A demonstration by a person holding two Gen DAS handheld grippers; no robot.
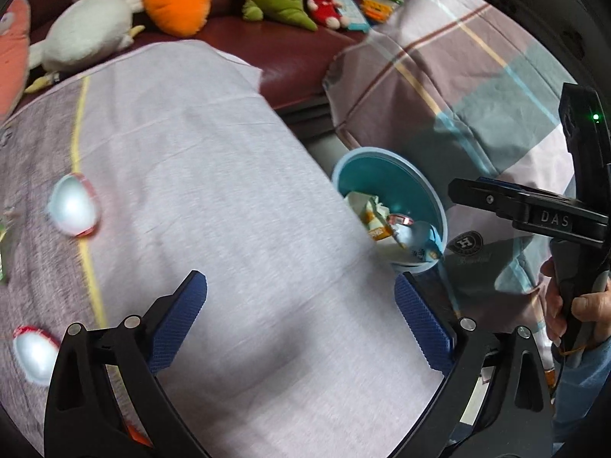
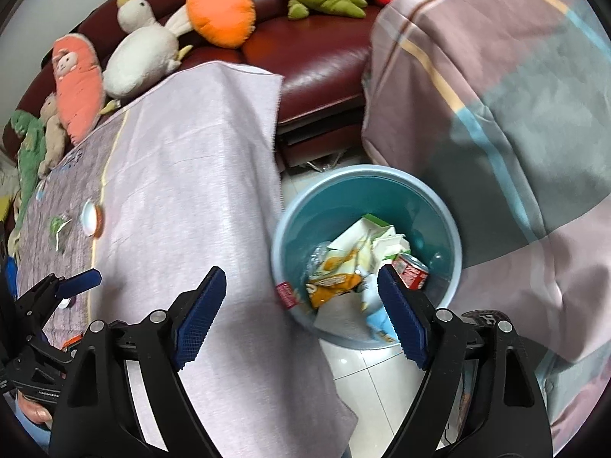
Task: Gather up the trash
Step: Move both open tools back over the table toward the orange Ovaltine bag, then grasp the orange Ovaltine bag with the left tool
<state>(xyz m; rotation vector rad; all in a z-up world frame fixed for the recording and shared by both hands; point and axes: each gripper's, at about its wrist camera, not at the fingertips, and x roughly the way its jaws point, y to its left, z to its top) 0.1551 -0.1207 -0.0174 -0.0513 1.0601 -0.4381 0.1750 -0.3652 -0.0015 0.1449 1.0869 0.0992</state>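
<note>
A blue trash bin [image 2: 446,229] stands on the floor right of the cloth-covered table [image 2: 198,175]; it also shows in the left wrist view [image 1: 416,175]. It holds wrappers [image 2: 336,267] and a red can [image 2: 410,269]. My right gripper [image 2: 301,305] is open and empty above the bin's near side. My left gripper [image 1: 301,316] is open and empty over the table. Two white, red-rimmed lids lie on the table at the left: one [image 1: 72,206] farther, one [image 1: 32,353] nearer. The farther lid [image 2: 91,217] and a crumpled clear wrapper [image 2: 59,227] show in the right wrist view.
A dark red sofa [image 2: 317,49] at the back carries several plush toys [image 2: 221,7]. A plaid cloth [image 2: 496,95] covers furniture to the right of the bin. White floor tiles [image 2: 355,370] lie in front of the bin. The right gripper's body [image 1: 534,210] shows in the left view.
</note>
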